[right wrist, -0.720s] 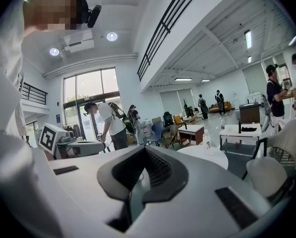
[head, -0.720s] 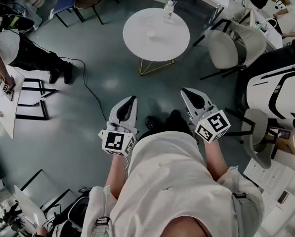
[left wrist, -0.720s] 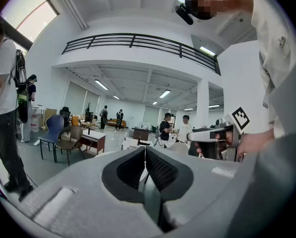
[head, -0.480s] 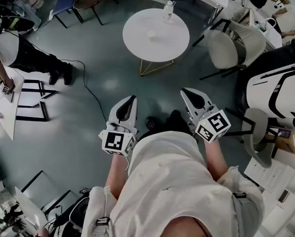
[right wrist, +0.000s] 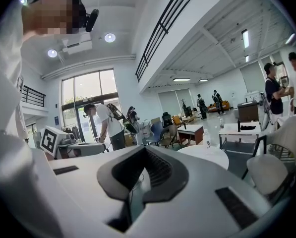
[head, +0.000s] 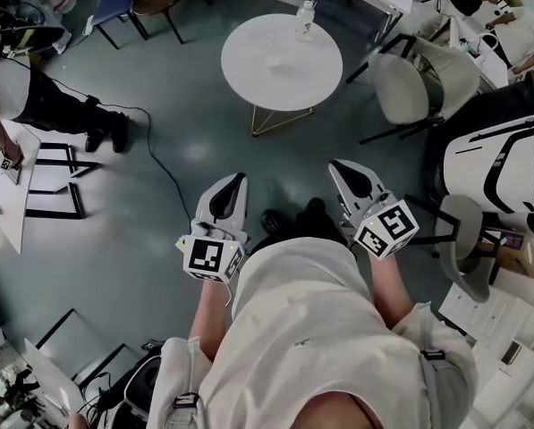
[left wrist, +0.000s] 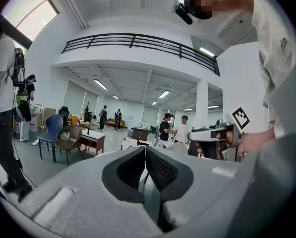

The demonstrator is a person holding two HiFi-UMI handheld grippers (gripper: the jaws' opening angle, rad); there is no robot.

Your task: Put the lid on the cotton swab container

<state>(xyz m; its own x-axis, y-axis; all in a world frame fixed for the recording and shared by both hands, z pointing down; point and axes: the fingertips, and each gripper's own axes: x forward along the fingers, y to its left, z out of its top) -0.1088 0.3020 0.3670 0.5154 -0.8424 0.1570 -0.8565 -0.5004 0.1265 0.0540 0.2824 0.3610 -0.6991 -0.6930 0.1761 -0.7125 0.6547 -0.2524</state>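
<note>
A round white table [head: 249, 47] stands a few steps ahead on the grey floor. On it sit a small pale object [head: 273, 61], too small to identify, and a clear bottle [head: 304, 18] at the far edge. I cannot make out a lid. My left gripper [head: 237, 180] and right gripper [head: 337, 165] are held close to the person's torso, far short of the table. Both are shut and hold nothing. In the left gripper view the left gripper [left wrist: 145, 150] has its jaws meeting at the tips. The right gripper [right wrist: 147, 148] looks the same, with the table [right wrist: 207, 156] beyond it.
A grey chair [head: 423, 83] stands right of the table, and a white and black seat [head: 495, 164] nearer on the right. A person [head: 34, 96] leans over a white desk [head: 7, 195] at the left. A black cable [head: 159, 164] runs across the floor.
The head view has tilted slightly, so the table sits a little higher in the frame. Both grippers stay shut in nearly the same place.
</note>
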